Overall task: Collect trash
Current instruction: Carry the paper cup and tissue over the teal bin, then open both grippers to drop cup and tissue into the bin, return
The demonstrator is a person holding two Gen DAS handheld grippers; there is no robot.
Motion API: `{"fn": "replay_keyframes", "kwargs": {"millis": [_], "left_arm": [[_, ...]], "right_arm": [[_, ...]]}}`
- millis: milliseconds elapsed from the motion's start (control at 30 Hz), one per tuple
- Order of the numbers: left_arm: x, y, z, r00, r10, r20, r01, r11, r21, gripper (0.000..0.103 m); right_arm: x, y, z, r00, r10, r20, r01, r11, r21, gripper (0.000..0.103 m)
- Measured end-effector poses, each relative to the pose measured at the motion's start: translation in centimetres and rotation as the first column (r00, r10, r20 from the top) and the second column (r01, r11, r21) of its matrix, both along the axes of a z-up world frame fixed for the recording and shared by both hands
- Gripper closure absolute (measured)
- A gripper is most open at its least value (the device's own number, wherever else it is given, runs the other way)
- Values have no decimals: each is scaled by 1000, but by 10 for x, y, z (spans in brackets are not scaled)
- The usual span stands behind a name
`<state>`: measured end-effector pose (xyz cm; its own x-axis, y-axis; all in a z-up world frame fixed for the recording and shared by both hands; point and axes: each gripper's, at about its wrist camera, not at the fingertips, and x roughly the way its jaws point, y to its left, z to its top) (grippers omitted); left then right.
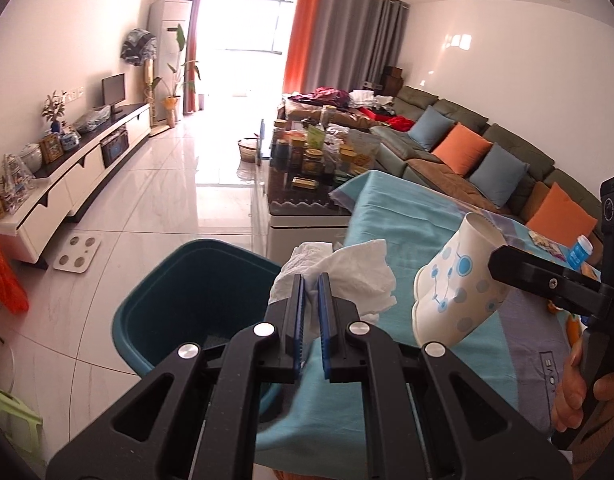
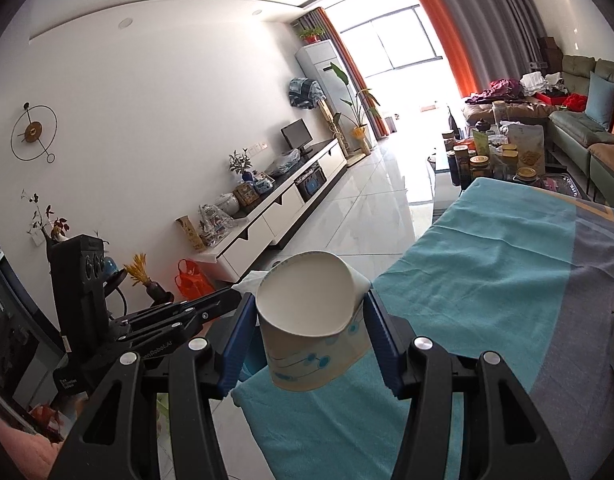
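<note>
- The left gripper is clenched on a crumpled white tissue, held up in the air between the teal bin on the floor and the edge of the table draped in a blue cloth.
- The right gripper is clamped on a paper cup with blue dot patterning, its pads pressing the sides so the rim is bent out of round. The cup hangs above the cloth, not over the bin.
- Risk one: the tissue looks to sit near the bin's right rim rather than over the middle, so letting go here could drop it on the tiles or the cloth edge. Being so light, it may also cling to the ribbed pads.
- Risk two: the cup is already squashed; a tighter squeeze could crumple it further, or it could slip out.
- Risk three: the two grippers are close together, so both heading for the bin at once could knock them.
- Writing: the left gripper's arm, seen from the right camera, carries white lettering that seems to end in "Robot.AI"; the cloth has pale printed letters I cannot make out, and a small blue-labelled bottle on the table is too small to read.
</note>
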<state>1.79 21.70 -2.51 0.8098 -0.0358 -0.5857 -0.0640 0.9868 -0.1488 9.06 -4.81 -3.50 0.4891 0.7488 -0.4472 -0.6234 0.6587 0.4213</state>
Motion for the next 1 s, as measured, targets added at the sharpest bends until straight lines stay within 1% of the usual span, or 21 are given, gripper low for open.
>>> {"fn": "replay_keyframes", "kwargs": {"millis": [267, 567, 767, 1000], "left_arm": [[-2, 37, -2, 994, 107, -6, -106, 994, 38, 96], [2, 67, -10, 985, 168, -29, -167, 985, 49, 96], [10, 77, -19, 979, 197, -52, -194, 980, 53, 96], [24, 75, -33, 971, 225, -79, -221, 974, 55, 95]], "right_arm": [[18, 34, -2, 999, 50, -13, -50, 999, 4, 50], [32, 66, -14, 995, 92, -43, -92, 996, -13, 50], [42, 86, -23, 992, 105, -73, -108, 993, -42, 50], [45, 109, -30, 988, 115, -107, -123, 989, -80, 50]]}}
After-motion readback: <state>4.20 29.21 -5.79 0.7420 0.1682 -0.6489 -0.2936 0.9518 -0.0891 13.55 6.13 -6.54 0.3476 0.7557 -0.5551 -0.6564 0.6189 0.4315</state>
